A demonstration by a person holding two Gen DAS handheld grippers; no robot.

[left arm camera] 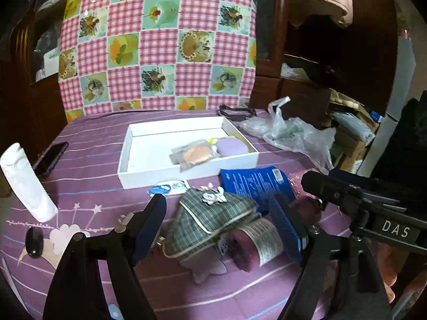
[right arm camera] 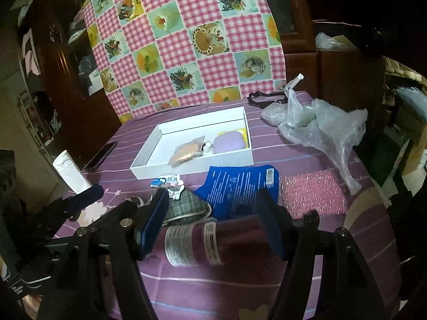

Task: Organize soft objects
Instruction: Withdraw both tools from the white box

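A green plaid pouch with a small white charm leans on a purple cloth roll with a printed label. Both lie on the purple bedcover between the fingers of my left gripper, which stands open and clear of them. In the right wrist view the purple roll lies between the fingers of my right gripper, also open, with a gap at the left pad. The plaid pouch sits just behind. A white box holds a peach item in a clear wrapper and a lilac pad.
A blue packet lies beyond the roll, a small blue-and-white packet near the white box. Crumpled plastic bag at the right, black strap behind it. White tube and dark phone at the left. Checked cloth at the back.
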